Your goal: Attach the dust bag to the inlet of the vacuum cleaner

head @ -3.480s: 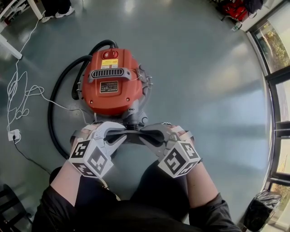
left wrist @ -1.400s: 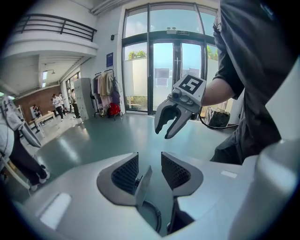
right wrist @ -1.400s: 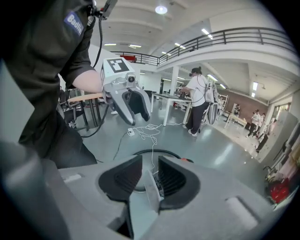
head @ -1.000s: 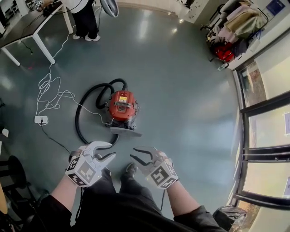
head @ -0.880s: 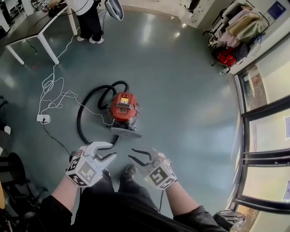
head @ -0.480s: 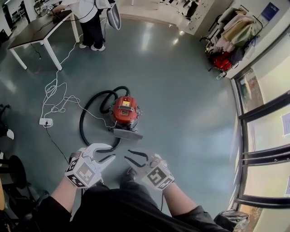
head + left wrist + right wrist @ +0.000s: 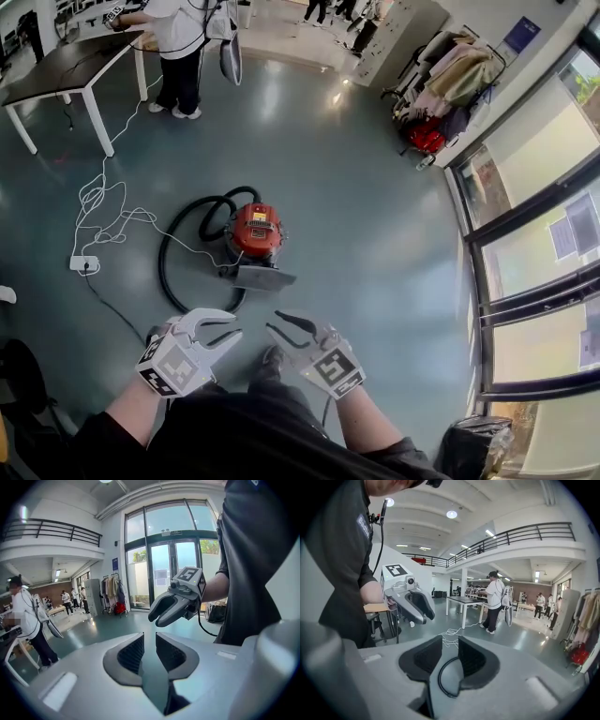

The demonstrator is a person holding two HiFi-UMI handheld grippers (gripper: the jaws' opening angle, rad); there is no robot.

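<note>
Vacuum cleaner stood mid-frame on the floor — its red body showed only in the head view. Left gripper, jaws just narrowing, and right gripper — both spread, empty, lower centre.

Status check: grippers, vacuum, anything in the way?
Left gripper empty, jaws just closing partway; right gripper open, empty. Vacuum cleaner on floor ahead, untouched. Hose loops alongside.

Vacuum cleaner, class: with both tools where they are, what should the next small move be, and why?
Probably step toward the vacuum cleaner and check the grey plate at its near end. Both the left tool, whose jaws have just been closing, and the right tool hold nothing and hang well short of it; whether the plate is properly seated cannot be told from here.
</note>
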